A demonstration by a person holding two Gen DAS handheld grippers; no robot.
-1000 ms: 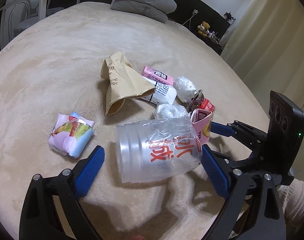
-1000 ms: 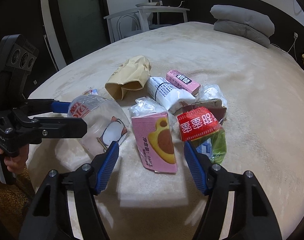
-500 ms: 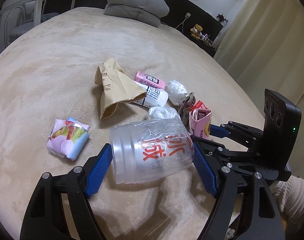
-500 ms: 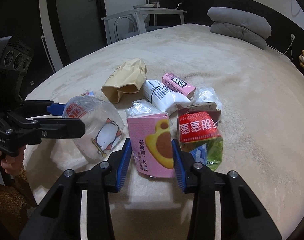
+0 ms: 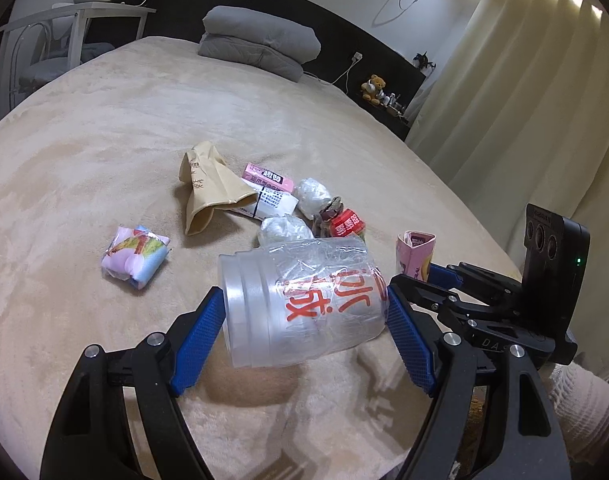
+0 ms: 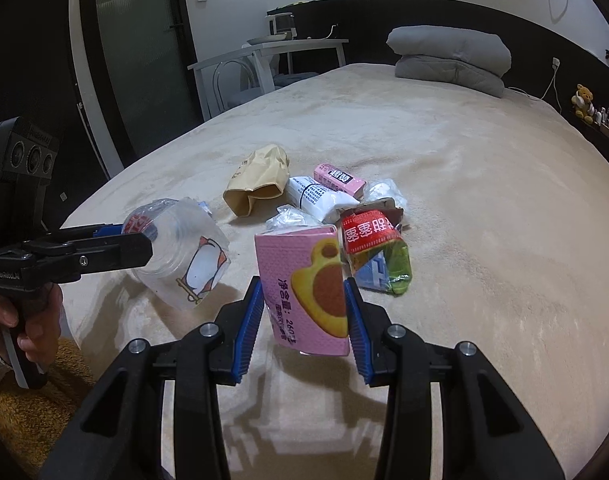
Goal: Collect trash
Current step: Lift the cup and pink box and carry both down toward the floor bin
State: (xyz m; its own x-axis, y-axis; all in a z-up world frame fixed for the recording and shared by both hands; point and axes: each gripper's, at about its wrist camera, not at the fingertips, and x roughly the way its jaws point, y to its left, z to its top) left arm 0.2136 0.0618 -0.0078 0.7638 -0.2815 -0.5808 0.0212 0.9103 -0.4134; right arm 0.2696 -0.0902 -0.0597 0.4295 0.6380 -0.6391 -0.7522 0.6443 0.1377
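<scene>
On the beige bed cover (image 5: 104, 128) the litter lies in a loose heap. Going left to right in the left wrist view, a small pink-and-blue packet (image 5: 135, 255) sits alone, well apart from the rest; next comes a tan paper bag (image 5: 208, 188) with its open mouth toward the camera, then a white wrapped roll (image 5: 270, 202) tucked against it, a pink bar wrapper (image 5: 268, 176) behind that, two crumpled clear plastic wads (image 5: 312, 192), and a red-labelled snack bag (image 5: 346, 224) with brown paper just beside it. The left gripper (image 5: 304, 320) has its blue pads pressed on a clear plastic jar (image 5: 304, 300), which lies on its side with its long axis across the view, ribbed mouth to the left and base to the right, lifted off the cover above its shadow. The heap lies directly beyond it. To the right, the right gripper (image 6: 304, 312) pinches a pink drink carton (image 6: 304, 292) between its jaws; the carton stands nearly upright, long axis vertical, printed face toward the camera, held clear of the cover in front of the red bag. A folded grey quilt (image 5: 260, 48) rests at the far end of the bed.
</scene>
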